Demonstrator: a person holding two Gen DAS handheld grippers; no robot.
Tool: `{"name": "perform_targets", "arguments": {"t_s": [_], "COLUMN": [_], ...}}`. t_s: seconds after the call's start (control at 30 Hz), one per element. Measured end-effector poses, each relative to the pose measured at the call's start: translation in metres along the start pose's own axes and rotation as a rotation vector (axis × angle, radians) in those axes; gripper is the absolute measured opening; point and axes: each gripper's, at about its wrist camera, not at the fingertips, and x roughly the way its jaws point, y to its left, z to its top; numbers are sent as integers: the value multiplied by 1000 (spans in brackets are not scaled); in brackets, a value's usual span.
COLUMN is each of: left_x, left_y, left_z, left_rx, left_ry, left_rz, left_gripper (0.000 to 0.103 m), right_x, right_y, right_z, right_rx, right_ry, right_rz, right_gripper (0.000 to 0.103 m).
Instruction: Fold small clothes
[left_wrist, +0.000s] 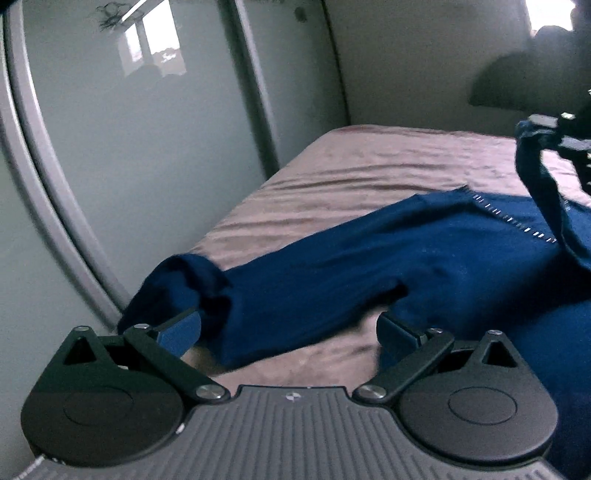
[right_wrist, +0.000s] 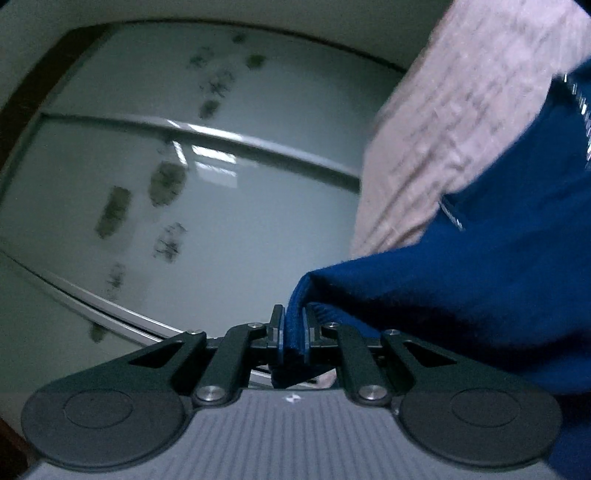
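Right gripper lifting a garment edge for a fold.
Your right gripper (right_wrist: 293, 332) has its fingers pinched on the blue garment (left_wrist: 406, 258), which lies on the bed (left_wrist: 332, 173); your left gripper (left_wrist: 288, 328) hangs wide, empty, over the sleeve, ready.

The blue garment (left_wrist: 369, 258) is soft matt knit cloth with a ribbed edge, and it lies on a bedsheet (left_wrist: 332, 173) of creased, faintly shiny pinkish fabric. The wardrobe door (right_wrist: 221, 192) beside the bed is a smooth glossy panel that mirrors the window. Both the left gripper (left_wrist: 288, 328) and the right gripper (right_wrist: 293, 332) have matt black plastic linkages, bright metal pivot screws and a ridged grey body.
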Motion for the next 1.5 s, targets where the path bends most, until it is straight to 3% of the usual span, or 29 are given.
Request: {"name": "perform_targets", "arguments": {"t_s": [0.07,0.2,0.23,0.27,0.33,0.47,0.57,0.67,0.77,0.83,1.0,1.1,1.2,1.33,1.4,1.5], "left_x": [2,5,6,6,8,13,15,16,16,16,9,5,8,24,39,76], "left_y": [7,22,24,27,36,56,72,88,104,116,129,140,158,195,209,224], "left_z": [-4,-12,-14,-16,-21,-29,-36,-40,-44,-46,-53,-54,-51,-51,-55,-60], "left_rx": [-5,-22,-22,-25,-36,-71,-105,-140,-192,-237,-286,-304,-420,-735,-902,-1150], "left_ry": [17,41,49,55,69,105,129,136,156,170,168,162,145,140,127,202], "left_rz": [8,33,43,52,71,102,123,144,153,144,165,177,119,-46,-157,-365], "left_gripper": [103,103,103,103,103,103,103,103,103,102,102,102,102,102,102,102], "right_x": [15,35,41,44,49,53,63,73,103,126,189,210,221,224,222,219], "right_y": [-10,-35,-40,-41,-38,-28,-32,-2,38,54,54,55,58,71,70,76], "right_z": [-4,-10,-12,-15,-23,-33,-36,-50,-82,-104,-151,-170,-177,-187,-191,-203], "right_rx": [5,4,-2,-17,-72,-117,-134,-280,-528,-607,-568,-576,-593,-755,-749,-802], "right_ry": [36,95,118,137,156,176,202,205,279,356,528,553,539,539,605,696], "right_rz": [-22,-156,-199,-242,-277,-241,-310,-383,-382,-341,-229,-222,-220,-275,-197,-96], "right_gripper": [11,17,30,55,76,76,73,75,75,75,75,75,75,75,75,75]}}
